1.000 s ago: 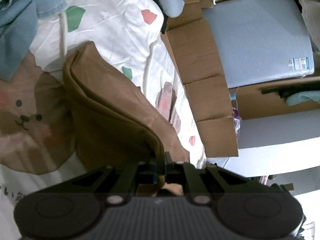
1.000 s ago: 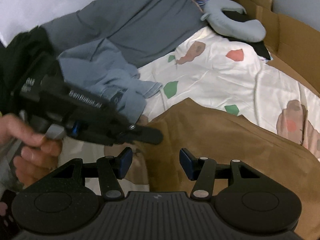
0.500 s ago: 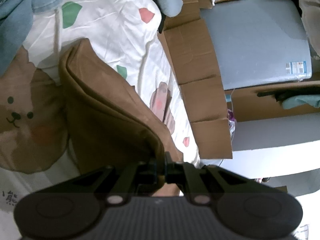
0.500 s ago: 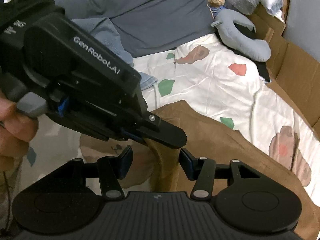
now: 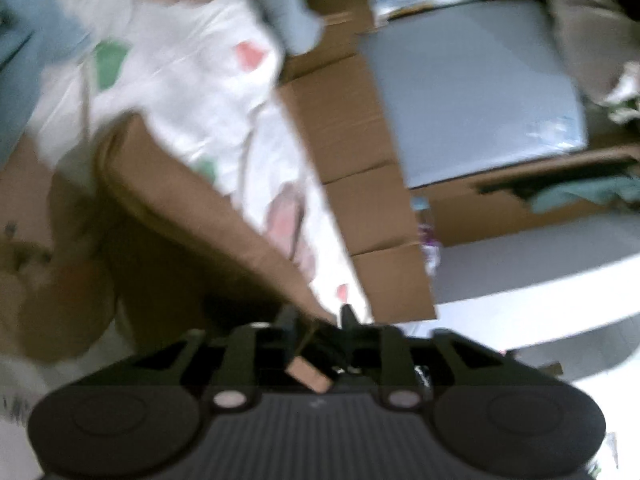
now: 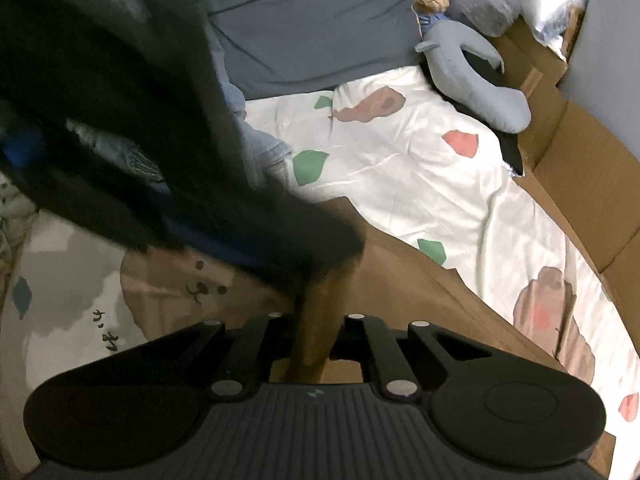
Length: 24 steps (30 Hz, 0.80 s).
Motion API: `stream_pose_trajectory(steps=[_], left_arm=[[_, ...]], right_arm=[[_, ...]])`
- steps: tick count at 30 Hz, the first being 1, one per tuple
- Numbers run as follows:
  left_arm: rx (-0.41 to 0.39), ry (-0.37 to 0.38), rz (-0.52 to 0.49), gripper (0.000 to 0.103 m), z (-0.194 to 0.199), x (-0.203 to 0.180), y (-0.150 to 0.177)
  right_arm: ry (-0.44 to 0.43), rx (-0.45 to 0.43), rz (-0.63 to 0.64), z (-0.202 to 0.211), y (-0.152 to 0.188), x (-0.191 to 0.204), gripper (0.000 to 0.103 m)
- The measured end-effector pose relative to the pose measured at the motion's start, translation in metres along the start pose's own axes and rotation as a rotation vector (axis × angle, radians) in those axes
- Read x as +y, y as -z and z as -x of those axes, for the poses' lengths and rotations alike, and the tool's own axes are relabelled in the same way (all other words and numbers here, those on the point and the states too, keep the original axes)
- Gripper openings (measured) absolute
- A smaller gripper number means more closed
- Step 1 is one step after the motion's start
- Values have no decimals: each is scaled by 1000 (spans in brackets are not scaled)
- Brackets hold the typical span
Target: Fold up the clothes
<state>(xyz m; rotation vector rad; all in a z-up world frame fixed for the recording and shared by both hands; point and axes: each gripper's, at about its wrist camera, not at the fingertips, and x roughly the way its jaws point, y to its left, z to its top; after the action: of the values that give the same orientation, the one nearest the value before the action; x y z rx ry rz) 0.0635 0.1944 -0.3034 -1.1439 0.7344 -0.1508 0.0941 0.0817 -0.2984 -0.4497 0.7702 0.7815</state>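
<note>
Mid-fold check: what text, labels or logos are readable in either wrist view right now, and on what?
"か" and "お", roughly: handwritten-style characters printed on the bedsheet, beside the bear print; partly cut off, so uncertain.
Small logo mark on the right tongs' housing: a symbol, no letters.
Sticker on the grey mattress: too blurred to read.

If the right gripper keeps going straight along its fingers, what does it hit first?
The right gripper, jaws closing on a bunch of the brown garment, would probably first meet the left gripper, the dark blurred body crossing just ahead of its fingertips. Depth is unclear.
</note>
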Motion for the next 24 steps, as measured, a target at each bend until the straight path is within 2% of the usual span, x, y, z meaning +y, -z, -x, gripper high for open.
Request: stream_pose_trajectory(steps=[1, 5, 7, 13, 24], left_arm=[[-9, -12, -6, 55, 4, 0, -3], [-48, -84, 39, 57, 13, 16, -16], [-67, -125, 48, 66, 16, 24, -23], [-105, -178, 114, 79, 10, 52, -42], [-79, -241, 203, 79, -36, 110, -75]], right_arm=[[-1, -7, -4, 1, 0, -1, 6], [-15, -22, -17, 4, 1, -4, 6], [-27, -26, -22, 5, 0, -5, 6], [-48, -32, -39, 8, 2, -6, 6], [-89, -42, -70, 6, 3, -9, 6]])
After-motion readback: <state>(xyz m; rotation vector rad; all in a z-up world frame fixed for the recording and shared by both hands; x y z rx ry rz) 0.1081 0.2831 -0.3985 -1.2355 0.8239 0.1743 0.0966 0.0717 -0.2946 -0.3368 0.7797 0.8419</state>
